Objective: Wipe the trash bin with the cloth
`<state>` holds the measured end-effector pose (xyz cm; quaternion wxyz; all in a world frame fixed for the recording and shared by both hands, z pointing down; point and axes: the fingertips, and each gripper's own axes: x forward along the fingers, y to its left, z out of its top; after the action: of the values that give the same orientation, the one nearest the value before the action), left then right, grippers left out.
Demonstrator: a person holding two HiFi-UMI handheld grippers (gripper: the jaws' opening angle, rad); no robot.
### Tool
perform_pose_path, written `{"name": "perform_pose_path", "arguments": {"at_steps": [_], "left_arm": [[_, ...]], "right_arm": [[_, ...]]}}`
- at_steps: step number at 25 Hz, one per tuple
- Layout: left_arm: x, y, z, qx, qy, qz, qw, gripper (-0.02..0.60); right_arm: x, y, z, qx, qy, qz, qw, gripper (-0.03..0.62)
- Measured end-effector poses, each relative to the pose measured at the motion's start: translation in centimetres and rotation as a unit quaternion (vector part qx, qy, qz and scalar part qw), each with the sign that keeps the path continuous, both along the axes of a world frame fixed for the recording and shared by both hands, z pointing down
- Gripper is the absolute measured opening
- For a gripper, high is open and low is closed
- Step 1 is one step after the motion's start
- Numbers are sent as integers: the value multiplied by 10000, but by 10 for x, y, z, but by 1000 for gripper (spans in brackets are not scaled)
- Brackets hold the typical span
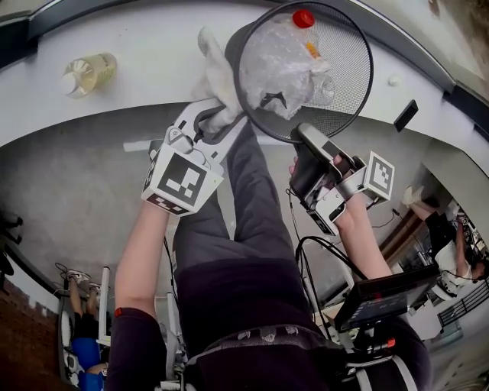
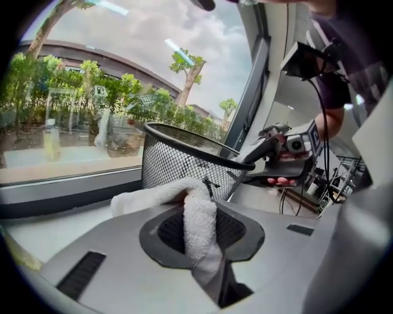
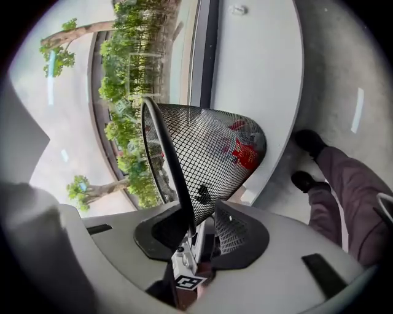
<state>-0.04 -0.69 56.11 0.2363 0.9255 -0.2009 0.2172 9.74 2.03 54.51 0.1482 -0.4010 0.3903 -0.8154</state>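
Note:
The black mesh trash bin (image 1: 345, 53) lies tilted on the white sill (image 1: 153, 99), its mouth towards me, with a crumpled plastic bag (image 1: 283, 69) and a red-capped bottle (image 1: 303, 18) inside. My left gripper (image 1: 216, 116) is shut on a white cloth (image 1: 216, 76), which rests against the bin's left outer wall. In the left gripper view the cloth (image 2: 199, 227) drapes between the jaws, just before the bin (image 2: 178, 162). My right gripper (image 1: 306, 136) is shut on the bin's near rim; in the right gripper view the rim (image 3: 175, 178) runs down between the jaws of that gripper (image 3: 195, 224).
A clear bottle of yellowish liquid (image 1: 88, 74) lies on the sill to the left. A small white knob (image 1: 394, 79) and a black bar (image 1: 406, 114) sit on the sill to the right. My legs (image 1: 252, 198) hang below over a grey floor.

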Motion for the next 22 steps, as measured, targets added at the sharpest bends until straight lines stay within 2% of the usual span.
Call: {"name": "perform_pose_path", "arguments": {"at_steps": [3, 7, 9, 11, 13, 14, 16, 17, 18, 22], "left_arm": [[-11, -6, -2, 59, -53, -94, 9999, 69], [-56, -32, 1, 178, -327, -747, 9965, 69], [-72, -49, 2, 276, -515, -941, 9938, 69], [-79, -62, 10, 278, -873, -808, 9925, 69], [-80, -68, 26, 204, -1461, -403, 9882, 85], [-81, -69, 36, 141, -1795, -186, 9835, 117], [-85, -67, 57, -156, -2289, 136, 9732, 232], [-88, -64, 64, -360, -2404, 208, 9698, 282], [-91, -62, 67, -546, -2472, 227, 9672, 302], [-103, -58, 40, -907, -2918, 450, 9511, 322]], "right_arm": [[0, 0, -1, 24, 3, 7, 10000, 110], [0, 0, -2, 225, 85, -136, 9996, 110], [0, 0, -6, 354, 229, -324, 9986, 112], [3, 3, -15, 476, 543, -631, 9954, 112], [12, 8, -27, 547, 862, -876, 9909, 113], [17, 12, -33, 580, 964, -936, 9892, 112], [27, 16, -44, 658, 1090, -946, 9873, 112], [31, 16, -51, 708, 1155, -906, 9866, 112], [35, 16, -60, 778, 1223, -837, 9859, 112], [53, 9, -119, 1274, 1422, -410, 9808, 112]]}}
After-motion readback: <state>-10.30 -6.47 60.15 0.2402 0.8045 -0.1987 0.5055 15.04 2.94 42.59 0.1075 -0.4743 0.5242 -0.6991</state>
